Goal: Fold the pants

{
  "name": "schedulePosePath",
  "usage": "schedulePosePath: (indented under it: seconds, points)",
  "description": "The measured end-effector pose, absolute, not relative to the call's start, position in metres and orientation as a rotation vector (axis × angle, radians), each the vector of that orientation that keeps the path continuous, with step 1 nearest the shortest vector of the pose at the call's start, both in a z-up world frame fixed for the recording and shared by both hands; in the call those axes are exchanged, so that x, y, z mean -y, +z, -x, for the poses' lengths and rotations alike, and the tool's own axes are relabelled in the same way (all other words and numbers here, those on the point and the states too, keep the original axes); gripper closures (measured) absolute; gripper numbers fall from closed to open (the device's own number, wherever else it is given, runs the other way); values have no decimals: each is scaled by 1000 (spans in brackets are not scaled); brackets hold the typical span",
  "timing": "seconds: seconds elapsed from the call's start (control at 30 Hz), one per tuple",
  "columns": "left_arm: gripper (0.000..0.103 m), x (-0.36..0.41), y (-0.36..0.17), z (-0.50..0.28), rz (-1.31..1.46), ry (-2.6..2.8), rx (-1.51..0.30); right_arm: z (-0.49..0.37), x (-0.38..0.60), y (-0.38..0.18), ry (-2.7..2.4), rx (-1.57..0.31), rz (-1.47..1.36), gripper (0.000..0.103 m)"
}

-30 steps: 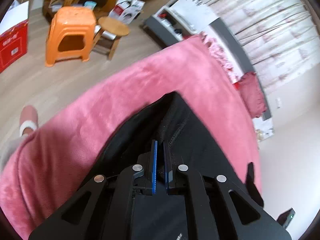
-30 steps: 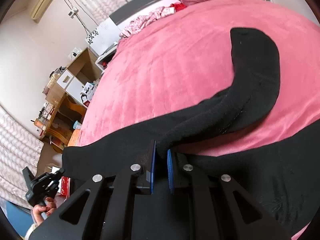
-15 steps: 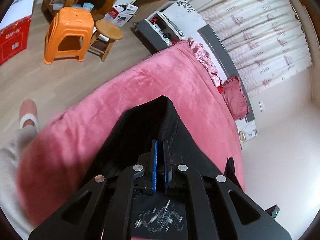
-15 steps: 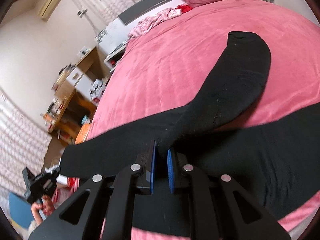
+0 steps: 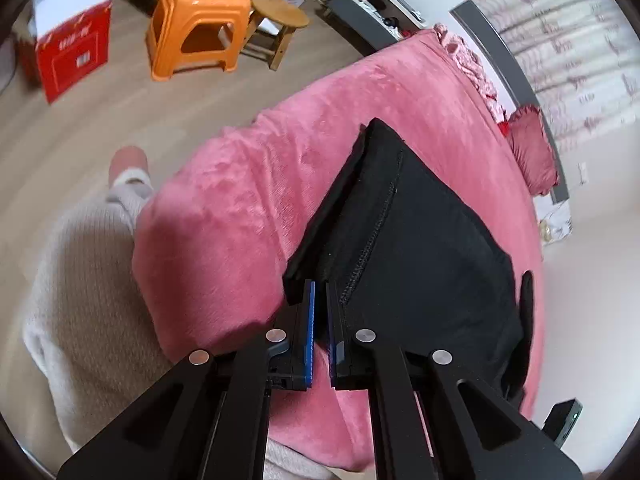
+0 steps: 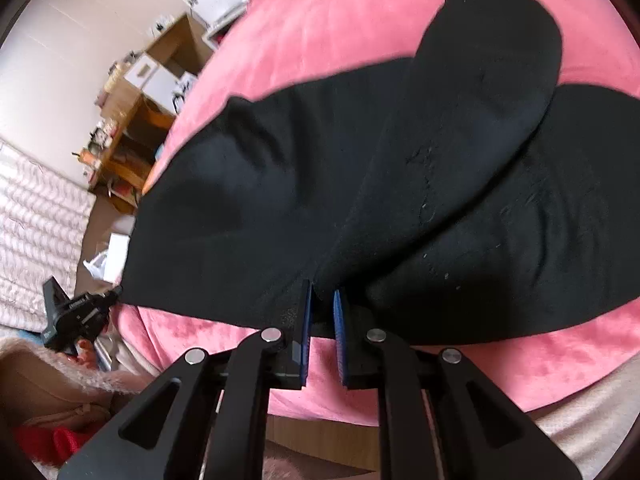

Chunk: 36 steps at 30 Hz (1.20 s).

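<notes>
The black pants point(image 5: 420, 240) lie spread on the pink blanket point(image 5: 248, 208) of the bed, one leg point(image 6: 480, 92) folded across the other. The left tongs point(image 5: 320, 292) sit at the garment's near corner, jaws a narrow slit apart, nothing clearly pinched. The right tongs point(image 6: 322, 300) stand slightly parted at the near hem, the fabric edge just at their tips, whether gripped I cannot tell.
</notes>
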State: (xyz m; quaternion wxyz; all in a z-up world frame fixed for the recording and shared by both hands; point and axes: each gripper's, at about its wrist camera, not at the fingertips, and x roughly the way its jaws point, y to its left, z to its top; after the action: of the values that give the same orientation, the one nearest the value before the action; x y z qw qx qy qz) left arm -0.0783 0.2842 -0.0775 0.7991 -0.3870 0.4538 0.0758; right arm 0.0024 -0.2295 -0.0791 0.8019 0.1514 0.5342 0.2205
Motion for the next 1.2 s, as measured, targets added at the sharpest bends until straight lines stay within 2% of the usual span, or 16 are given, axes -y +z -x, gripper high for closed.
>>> schedulePosePath:
  seconds: [0.07, 0.1, 0.23, 0.4, 0.43, 0.5, 0.53, 0.57, 0.7, 0.8, 0.9, 0.93, 1.03, 1.2]
  points:
    - [99, -283, -75, 77, 802, 166, -980, -6, 229, -85, 460, -1178, -318, 75]
    - [99, -283, -74, 78, 800, 170, -980, -6, 230, -85, 466, -1181, -328, 63]
    - [99, -289, -58, 80, 829, 211, -920, -3, 255, -69, 433, -1109, -376, 53]
    - [99, -270, -17, 63, 677, 244, -780, 3, 293, -48, 284, -1011, -389, 51]
    - [96, -264, -14, 56, 657, 229, -773, 1, 298, -42, 256, -989, -382, 50]
    - [62, -244, -12, 32, 602, 170, -789, -7, 304, -30, 199, -935, -346, 47]
    - [34, -231, -13, 19, 583, 141, -790, -13, 303, -25, 180, -918, -323, 40]
    - [31, -222, -15, 11, 569, 119, -778, -19, 303, -21, 167, -900, -302, 38]
    - [31, -163, -40, -45, 351, 13, -832, -60, 291, 6, 129, -797, -207, 23]
    - [31, -140, -65, -69, 234, 30, -883, -98, 271, 10, 108, -779, -139, 23]
    - [28, -139, -87, -75, 236, 60, -913, -138, 249, -1, 50, -813, -17, 23]
    - [26, -142, -92, -69, 241, 56, -885, -154, 242, -7, 36, -834, 22, 23]
    - [11, -132, -102, -57, 148, 9, -822, -195, 229, -28, -25, -898, 104, 23]
    - [6, -124, -105, -56, 87, 5, -815, -248, 228, -76, -204, -1028, 277, 19]
